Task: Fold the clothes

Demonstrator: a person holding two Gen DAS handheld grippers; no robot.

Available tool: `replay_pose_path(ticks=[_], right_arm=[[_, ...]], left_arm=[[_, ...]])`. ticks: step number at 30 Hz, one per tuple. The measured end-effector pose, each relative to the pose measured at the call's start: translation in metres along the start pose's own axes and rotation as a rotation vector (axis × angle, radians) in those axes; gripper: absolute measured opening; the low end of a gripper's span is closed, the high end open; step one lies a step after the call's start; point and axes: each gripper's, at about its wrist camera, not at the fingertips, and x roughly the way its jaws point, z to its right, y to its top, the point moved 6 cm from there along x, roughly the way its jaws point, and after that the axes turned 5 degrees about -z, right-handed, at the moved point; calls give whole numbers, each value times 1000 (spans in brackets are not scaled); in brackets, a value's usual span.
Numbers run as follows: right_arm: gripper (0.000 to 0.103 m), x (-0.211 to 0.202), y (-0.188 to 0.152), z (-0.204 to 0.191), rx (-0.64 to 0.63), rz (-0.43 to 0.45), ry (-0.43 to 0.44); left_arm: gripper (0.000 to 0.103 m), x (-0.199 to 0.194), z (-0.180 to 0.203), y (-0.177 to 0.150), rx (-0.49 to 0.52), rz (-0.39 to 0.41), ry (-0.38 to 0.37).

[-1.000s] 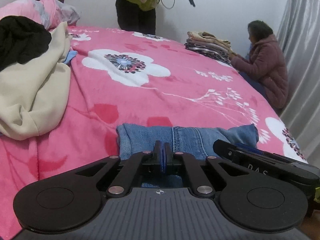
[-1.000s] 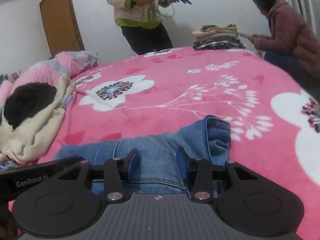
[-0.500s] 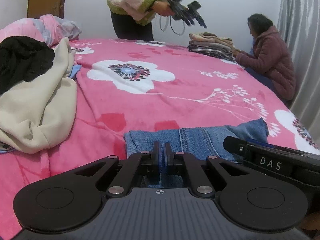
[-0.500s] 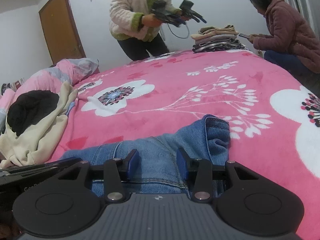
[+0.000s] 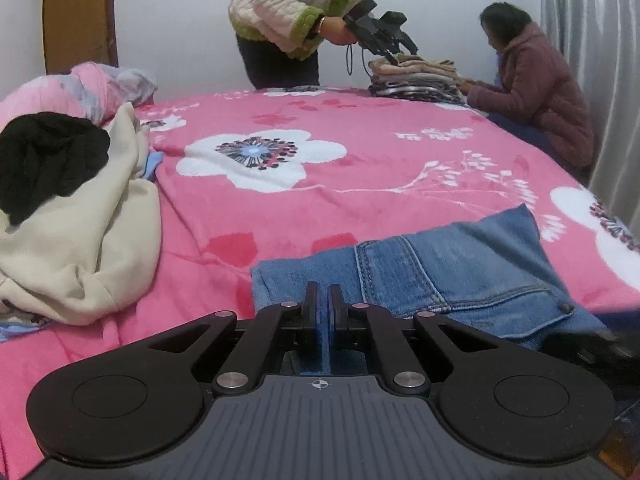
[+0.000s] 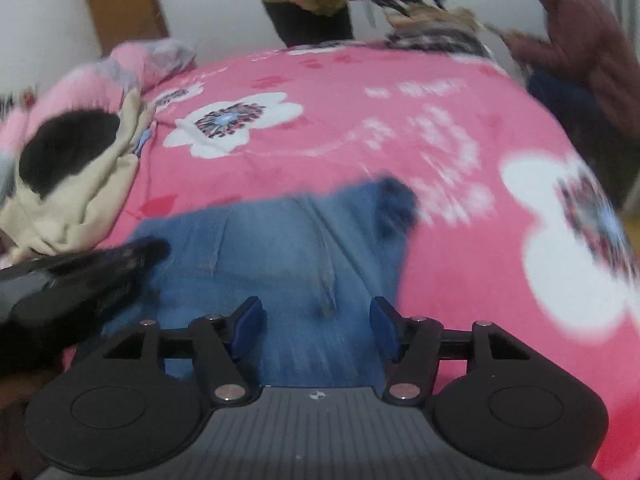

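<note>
Folded blue jeans (image 5: 452,276) lie on the pink floral blanket (image 5: 320,168) at the bed's near edge, and show blurred in the right wrist view (image 6: 280,248). My left gripper (image 5: 322,300) is shut at the jeans' near left edge; whether cloth is pinched between the fingers is hidden. My right gripper (image 6: 316,312) is open wide above the jeans, touching nothing. The left gripper shows in the right wrist view (image 6: 92,272) at the jeans' left side.
A heap of cream and black clothes (image 5: 68,216) lies at the left. A stack of folded clothes (image 5: 416,80) sits at the far edge. One person (image 5: 296,20) stands behind the bed with grippers, another (image 5: 536,92) crouches at the right.
My right gripper has opened wider and moved up and back quickly, blurring its view. The left gripper stays shut at the jeans' edge. The standing person bent toward the far stack.
</note>
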Motion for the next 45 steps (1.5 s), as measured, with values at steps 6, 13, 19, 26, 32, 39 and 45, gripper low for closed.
replay_pose_path(ticks=[6, 13, 19, 26, 32, 39, 45], right_arm=[[59, -44, 24, 25, 40, 166, 29], [56, 21, 78, -21, -36, 132, 58], [55, 47, 47, -18, -277, 75, -68], [61, -15, 15, 73, -100, -21, -275], [64, -79, 58, 35, -47, 169, -94], [65, -5, 69, -35, -15, 62, 113], [58, 15, 23, -15, 14, -7, 110]], left_arm=[[5, 2, -13, -1, -99, -7, -56], [5, 5, -13, -2, -109, 7, -65], [5, 8, -15, -3, -122, 18, -92], [5, 5, -12, -3, -85, 17, -71], [5, 3, -4, -3, -18, 24, -29], [5, 6, -9, -5, -42, 44, -55], [8, -33, -7, 15, -35, 208, -12]])
